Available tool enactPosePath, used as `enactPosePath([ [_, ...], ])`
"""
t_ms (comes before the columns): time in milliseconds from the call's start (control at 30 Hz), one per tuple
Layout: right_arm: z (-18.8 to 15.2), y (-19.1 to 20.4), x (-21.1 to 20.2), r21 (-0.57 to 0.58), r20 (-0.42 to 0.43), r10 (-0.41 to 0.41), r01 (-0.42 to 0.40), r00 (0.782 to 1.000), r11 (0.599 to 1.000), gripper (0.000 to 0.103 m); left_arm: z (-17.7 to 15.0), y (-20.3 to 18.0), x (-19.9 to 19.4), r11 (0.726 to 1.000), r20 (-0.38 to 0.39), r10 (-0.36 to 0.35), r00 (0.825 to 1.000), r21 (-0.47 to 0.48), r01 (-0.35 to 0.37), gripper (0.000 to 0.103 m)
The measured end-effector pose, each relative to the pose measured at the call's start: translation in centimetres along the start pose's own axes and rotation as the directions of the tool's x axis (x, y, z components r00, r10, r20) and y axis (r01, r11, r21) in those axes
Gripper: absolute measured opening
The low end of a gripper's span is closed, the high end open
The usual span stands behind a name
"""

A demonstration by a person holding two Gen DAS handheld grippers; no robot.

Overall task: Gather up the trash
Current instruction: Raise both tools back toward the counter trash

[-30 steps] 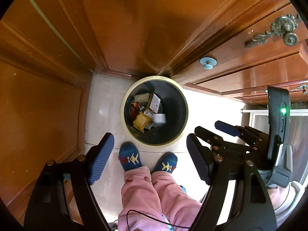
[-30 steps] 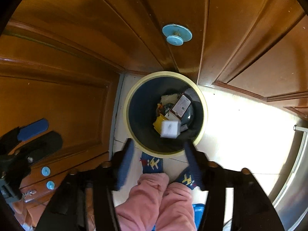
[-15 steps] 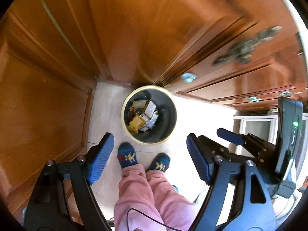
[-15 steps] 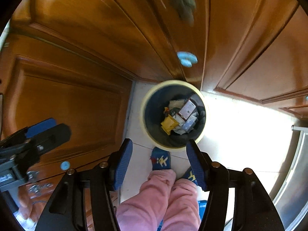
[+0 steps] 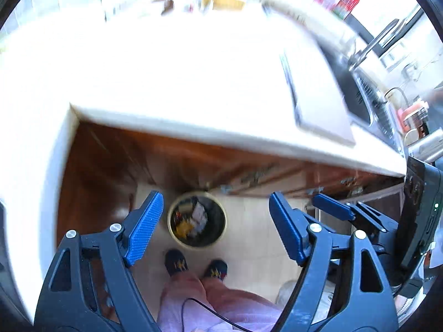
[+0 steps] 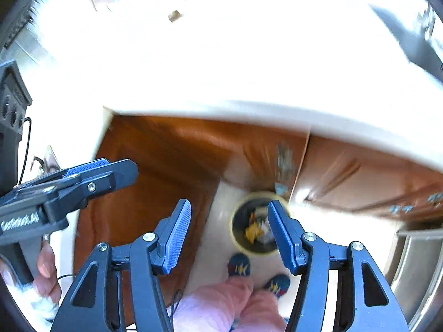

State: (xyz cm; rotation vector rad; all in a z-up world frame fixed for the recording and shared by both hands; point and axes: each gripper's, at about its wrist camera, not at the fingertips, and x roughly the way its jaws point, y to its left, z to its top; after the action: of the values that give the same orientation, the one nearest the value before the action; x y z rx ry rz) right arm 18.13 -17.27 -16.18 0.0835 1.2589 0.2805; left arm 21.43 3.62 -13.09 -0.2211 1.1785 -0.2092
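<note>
Both empty, open-jawed grippers, left (image 5: 214,231) and right (image 6: 229,235), have risen from the round cream-rimmed trash bin (image 5: 197,220) to the white countertop (image 5: 193,88), suggesting another pickup follows.

Glossy varnished wood on the cabinet doors (image 5: 116,166), catching glare. The surface (image 5: 193,83) above looks smooth, pale and washed out. Left gripper (image 5: 213,232) fingers: matt black plastic, ribbed blue pads (image 5: 144,229), shiny metal pins. Soft pink cloth on the trousers (image 6: 221,304). Brushed metal sink (image 5: 368,96) gleams; floor tiles (image 5: 249,221) are glossy.
</note>
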Motion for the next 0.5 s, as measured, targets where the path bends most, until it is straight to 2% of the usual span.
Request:
enactPosePath([
  [233,4.8,1.8,-5.2,0.002,0.156,-0.021,0.020,0.988,1.000,0.059,5.1,0.6,-5.9,0.997,0.156,0.035,0.987,0.069,-0.046,0.077],
  [500,9.7,3.8,-6.8,0.008,0.259,-0.039,0.039,0.965,0.999,0.059,10.9,2.1,-8.3,0.982,0.284,0.082,0.955,0.142,-0.126,0.077],
])
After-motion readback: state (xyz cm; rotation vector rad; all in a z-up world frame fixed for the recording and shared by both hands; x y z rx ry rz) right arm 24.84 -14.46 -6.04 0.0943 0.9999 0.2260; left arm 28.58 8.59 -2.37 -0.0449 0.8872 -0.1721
